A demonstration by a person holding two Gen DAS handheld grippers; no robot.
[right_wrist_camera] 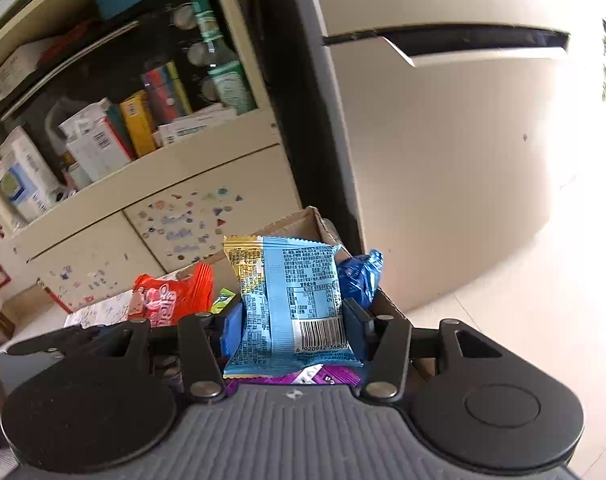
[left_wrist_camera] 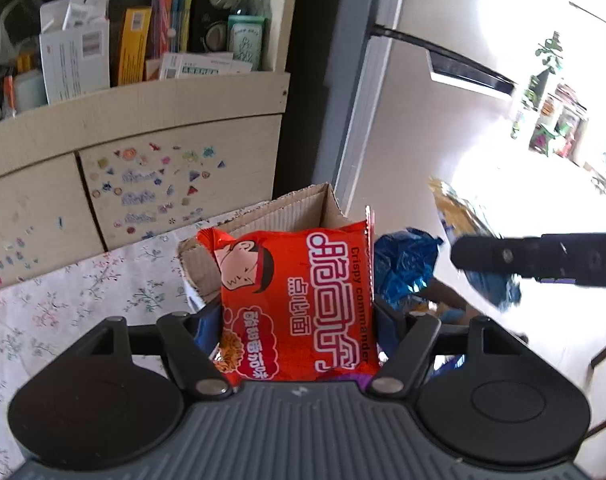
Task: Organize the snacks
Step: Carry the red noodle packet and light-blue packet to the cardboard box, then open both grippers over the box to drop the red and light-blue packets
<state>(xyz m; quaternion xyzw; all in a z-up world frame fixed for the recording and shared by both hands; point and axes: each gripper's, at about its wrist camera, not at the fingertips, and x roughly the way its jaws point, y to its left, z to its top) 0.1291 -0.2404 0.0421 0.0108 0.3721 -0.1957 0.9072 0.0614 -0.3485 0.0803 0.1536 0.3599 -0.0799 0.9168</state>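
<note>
My left gripper (left_wrist_camera: pixel 297 320) is shut on a red instant-noodle packet (left_wrist_camera: pixel 299 300) with a cartoon face, held up in front of an open cardboard box (left_wrist_camera: pixel 291 212). A blue crinkled wrapper (left_wrist_camera: pixel 403 268) lies to the right of the packet, and the other gripper's black arm (left_wrist_camera: pixel 543 258) reaches in from the right. My right gripper (right_wrist_camera: pixel 293 330) is shut on a light-blue and yellow snack packet (right_wrist_camera: pixel 287 304) with its barcode facing me. Behind it show the cardboard box (right_wrist_camera: pixel 303 220), the blue wrapper (right_wrist_camera: pixel 359 276) and the red packet (right_wrist_camera: pixel 171 300). A purple packet (right_wrist_camera: pixel 323 378) lies under the jaws.
A table with a floral cloth (left_wrist_camera: pixel 63 300) holds the box. Behind it stands a beige cabinet (left_wrist_camera: pixel 143 160) with stickers and a shelf of boxes and bottles (left_wrist_camera: pixel 143 40). A large pale fridge (right_wrist_camera: pixel 443 140) fills the right side.
</note>
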